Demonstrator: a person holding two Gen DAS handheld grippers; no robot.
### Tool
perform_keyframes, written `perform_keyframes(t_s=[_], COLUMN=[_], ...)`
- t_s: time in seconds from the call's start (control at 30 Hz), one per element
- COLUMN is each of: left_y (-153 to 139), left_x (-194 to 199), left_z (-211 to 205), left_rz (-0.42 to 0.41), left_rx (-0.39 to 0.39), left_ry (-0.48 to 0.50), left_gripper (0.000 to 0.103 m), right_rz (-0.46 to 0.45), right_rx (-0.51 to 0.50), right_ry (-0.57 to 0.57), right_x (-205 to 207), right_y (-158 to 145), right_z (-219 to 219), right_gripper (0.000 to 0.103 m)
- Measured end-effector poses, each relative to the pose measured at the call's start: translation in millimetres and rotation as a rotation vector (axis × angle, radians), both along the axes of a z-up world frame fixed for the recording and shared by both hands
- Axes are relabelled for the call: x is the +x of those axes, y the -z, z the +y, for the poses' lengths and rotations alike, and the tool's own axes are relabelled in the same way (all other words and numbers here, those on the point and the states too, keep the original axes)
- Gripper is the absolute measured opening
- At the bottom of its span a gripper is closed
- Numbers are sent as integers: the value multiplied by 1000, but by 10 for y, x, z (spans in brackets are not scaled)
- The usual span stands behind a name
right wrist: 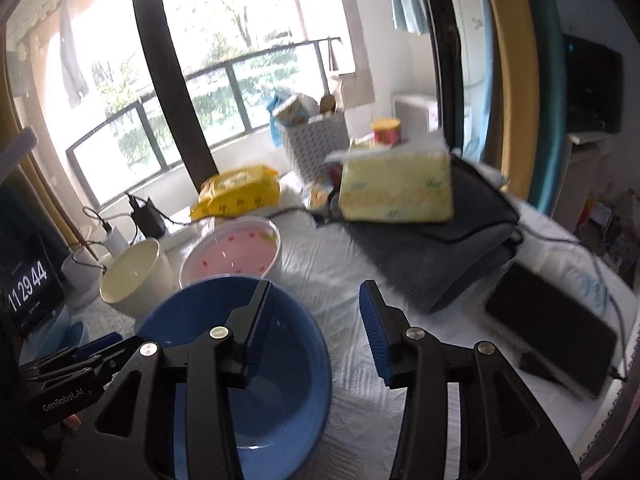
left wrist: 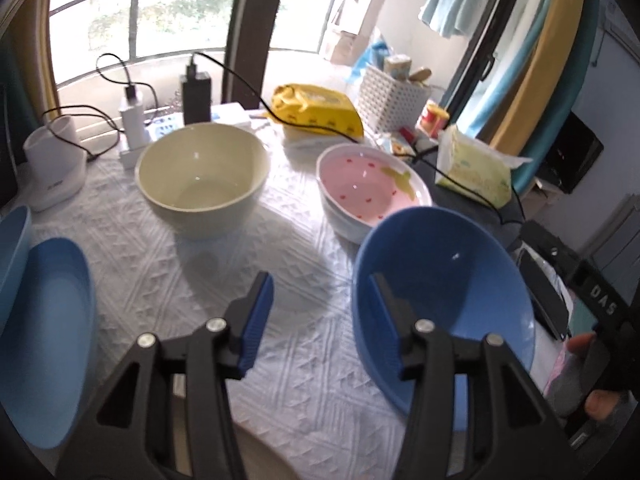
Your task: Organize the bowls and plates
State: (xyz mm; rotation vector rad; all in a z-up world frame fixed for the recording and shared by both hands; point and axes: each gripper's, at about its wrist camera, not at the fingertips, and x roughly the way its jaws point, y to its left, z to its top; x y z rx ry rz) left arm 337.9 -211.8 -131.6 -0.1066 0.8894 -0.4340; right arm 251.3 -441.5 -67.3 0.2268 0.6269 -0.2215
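Both jaws gape, holding nothing: left gripper [left wrist: 320,312] and right gripper [right wrist: 316,320] straddle the blue bowl's [left wrist: 452,280] rim.

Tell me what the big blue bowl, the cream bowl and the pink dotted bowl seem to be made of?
Round blue bowl: likely plastic or melamine, smooth with a soft sheen and one small highlight. Deep cream bowl: probably glazed ceramic, with thick walls and glossy reflections. Pink red-dotted bowl: probably glazed ceramic too, with a white outside, a painted pattern and a shiny surface.

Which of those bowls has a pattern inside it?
The pink bowl, at the back right: it has red dots and a yellowish shape inside. The cream bowl beside it and the blue bowl in front are plain.
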Motion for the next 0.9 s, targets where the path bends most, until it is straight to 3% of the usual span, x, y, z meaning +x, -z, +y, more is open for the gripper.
perform_keyframes(t_s=[0.37, 0.57, 0.9], left_y=[-380, -496, -448], left_x=[-306, -483, -728], left_z=[436, 929, 1703], left_rz=[-96, -126, -153], left_rx=[-48, -71, -40], left_ry=[-42, -127, -301], left_gripper=[52, 61, 65], right_rz=[-76, -92, -70], right_rx=[3, 6, -8], right_ry=[-97, -191, -347], right_x=[-158, -168, -75], right_y=[-383, -475, -465], right_z=[379, 753, 1449], right_gripper=[47, 47, 47])
